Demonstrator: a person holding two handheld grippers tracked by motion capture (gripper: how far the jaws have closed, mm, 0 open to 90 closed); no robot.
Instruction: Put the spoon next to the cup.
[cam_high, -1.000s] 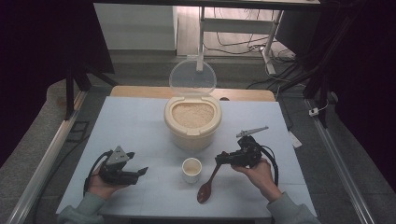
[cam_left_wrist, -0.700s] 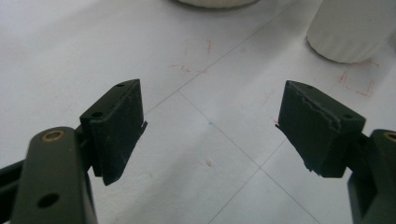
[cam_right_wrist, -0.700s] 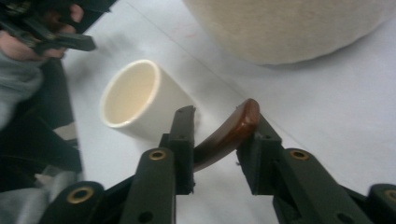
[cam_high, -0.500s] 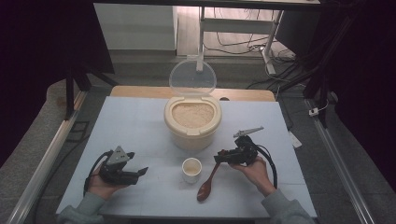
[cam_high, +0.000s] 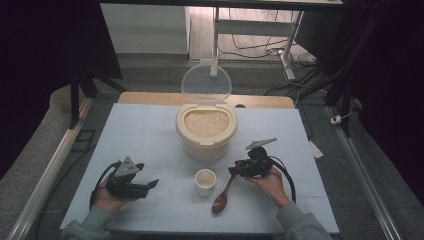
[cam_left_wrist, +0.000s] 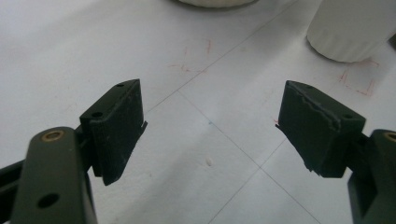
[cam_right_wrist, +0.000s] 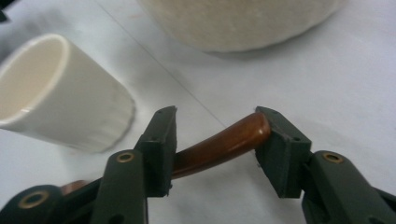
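A brown wooden spoon (cam_high: 220, 202) lies on the white table right of a small white cup (cam_high: 205, 181). Its handle slants up between the jaws of my right gripper (cam_high: 237, 169). In the right gripper view the jaws have just been opening. They now stand apart around the spoon handle (cam_right_wrist: 219, 144), whose tip rests against the right pad (cam_right_wrist: 275, 140) without being squeezed. The cup (cam_right_wrist: 60, 98) stands to the left. My left gripper (cam_high: 150, 186) rests at the front left, open and empty (cam_left_wrist: 210, 121). A cream rice container (cam_high: 206, 131), full of rice, stands behind the cup.
The container's clear lid (cam_high: 206, 85) stands flipped up at its back. The container's base (cam_right_wrist: 243, 23) is close beyond the right jaws. The cup (cam_left_wrist: 355, 28) sits at the top right of the left gripper view. Metal rails run along both table sides.
My right gripper has sunk a little toward the table with the spoon, and its jaws have spread apart off the handle. The left gripper has stayed still.
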